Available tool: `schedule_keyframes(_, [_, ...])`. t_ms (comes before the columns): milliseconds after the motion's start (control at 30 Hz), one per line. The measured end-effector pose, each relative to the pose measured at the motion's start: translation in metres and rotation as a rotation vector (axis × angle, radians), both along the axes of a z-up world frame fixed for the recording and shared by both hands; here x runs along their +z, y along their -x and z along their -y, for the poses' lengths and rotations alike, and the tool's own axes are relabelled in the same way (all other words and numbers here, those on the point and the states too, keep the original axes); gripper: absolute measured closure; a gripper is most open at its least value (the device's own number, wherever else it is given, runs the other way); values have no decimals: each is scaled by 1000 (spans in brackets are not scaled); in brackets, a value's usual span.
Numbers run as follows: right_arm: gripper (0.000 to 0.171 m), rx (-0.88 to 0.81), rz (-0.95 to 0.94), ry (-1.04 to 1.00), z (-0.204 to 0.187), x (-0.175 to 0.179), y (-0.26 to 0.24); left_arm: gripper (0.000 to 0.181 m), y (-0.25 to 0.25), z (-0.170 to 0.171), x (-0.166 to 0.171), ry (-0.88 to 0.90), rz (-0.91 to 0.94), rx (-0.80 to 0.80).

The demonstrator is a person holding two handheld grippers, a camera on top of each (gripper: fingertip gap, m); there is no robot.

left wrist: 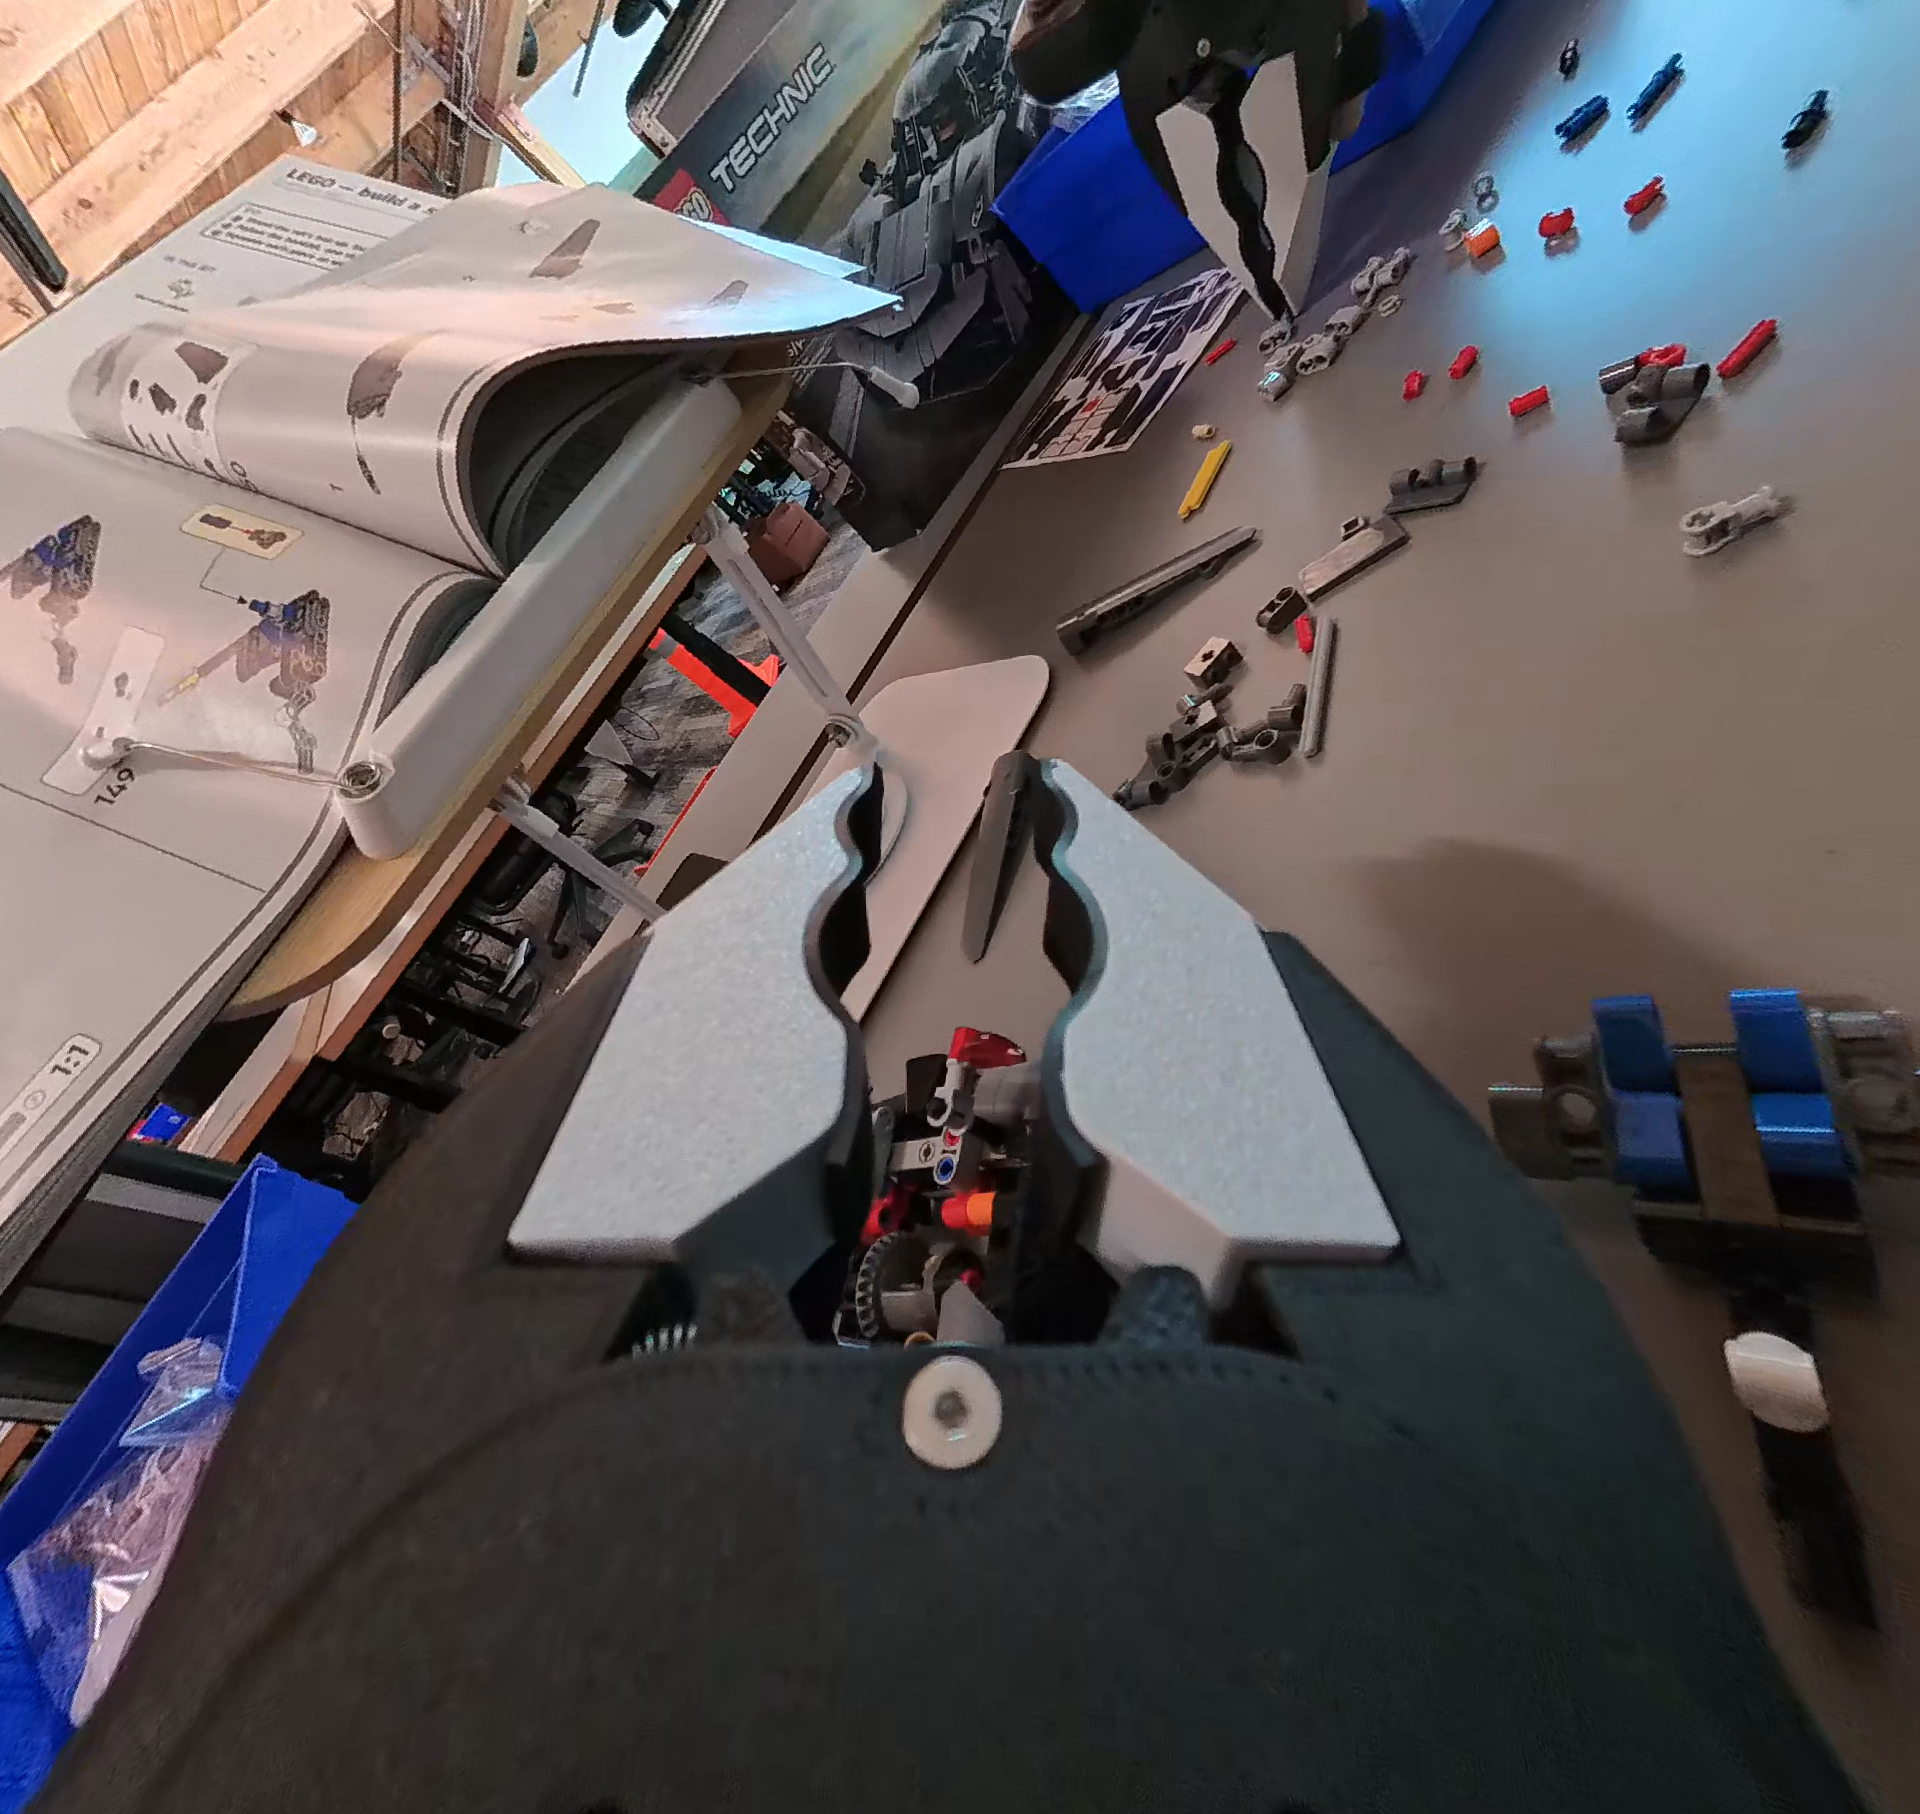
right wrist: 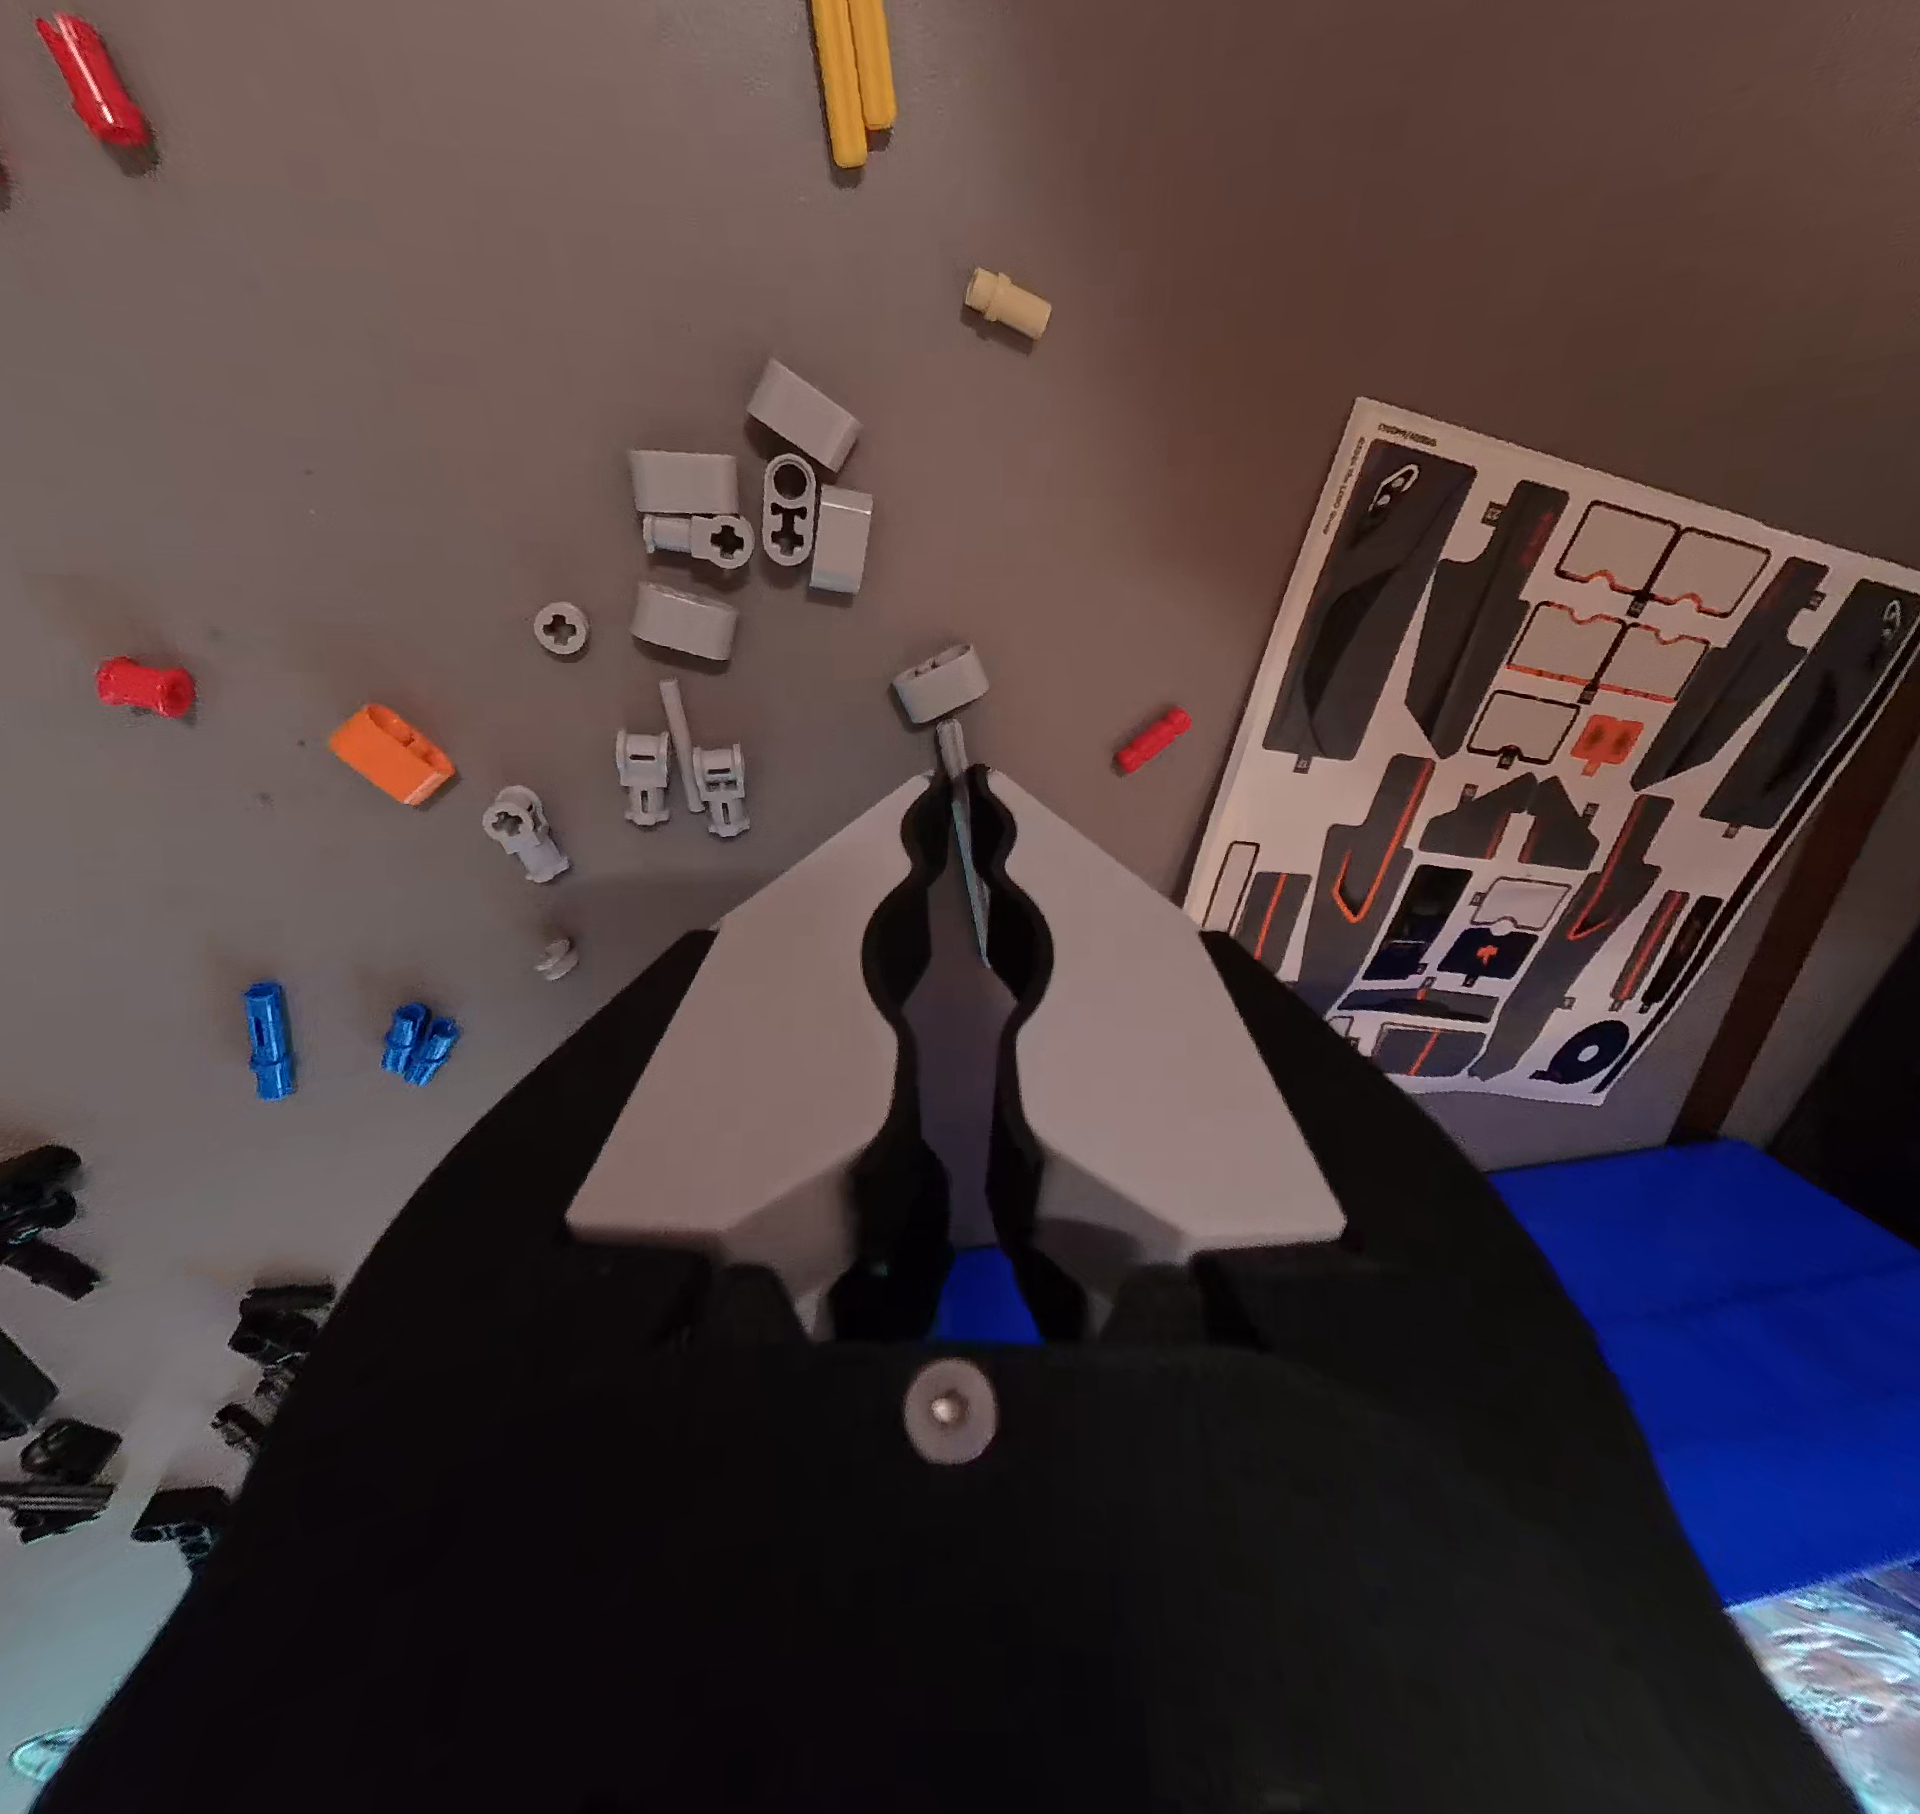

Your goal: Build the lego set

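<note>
In the left wrist view my left gripper [left wrist: 951, 777] is tilted over the grey table [left wrist: 1455, 777]. It is shut on a partly built lego assembly [left wrist: 935, 1172] of black, grey and red parts, deep between the fingers. A dark grey pointed piece [left wrist: 1000, 850] sticks out beside the right fingertip. In the right wrist view my right gripper [right wrist: 956, 777] is shut on a thin grey axle [right wrist: 950, 746]. The axle's end touches a light grey two-hole beam [right wrist: 940, 684] on the table. The right gripper also shows in the left wrist view [left wrist: 1280, 310], tips down among light grey parts.
An open instruction book [left wrist: 260, 621] on a stand and the set's box [left wrist: 852, 133] are at the left. A sticker sheet [right wrist: 1558, 777] and a blue bin [right wrist: 1714, 1349] lie to the right. A yellow axle [right wrist: 852, 29], orange beam [right wrist: 393, 754], red, blue and black pins are scattered about. Left tips to right tips: about 40 centimeters. The dark grey pointed piece [left wrist: 1000, 850] lies some 15 centimeters from my left tips, 30 centimeters from my right tips.
</note>
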State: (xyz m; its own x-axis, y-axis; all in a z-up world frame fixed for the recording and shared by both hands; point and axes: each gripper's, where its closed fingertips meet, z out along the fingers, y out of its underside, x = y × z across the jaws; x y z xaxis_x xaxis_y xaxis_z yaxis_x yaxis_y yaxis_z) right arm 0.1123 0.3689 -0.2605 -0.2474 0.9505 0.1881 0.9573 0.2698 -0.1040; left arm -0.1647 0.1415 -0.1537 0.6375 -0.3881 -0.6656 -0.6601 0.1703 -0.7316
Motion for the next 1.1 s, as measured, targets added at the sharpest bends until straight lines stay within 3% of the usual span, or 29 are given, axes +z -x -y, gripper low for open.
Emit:
schedule_keyframes(300, [171,-77,-12,-49,3,4,-3,155,3,2,10,-32,-6,10])
schedule_keyframes(600, [171,-103,-169,-190,26,66,9,154,11,3,13,41,-2,-2])
schedule_keyframes(800, [171,-41,-312,-224,73,102,47,149,4,10,11,102,-20,-54])
schedule_keyframes(1100, [171,159,-748,-73,187,153,164,144,-3,16,14,98,-6,-80])
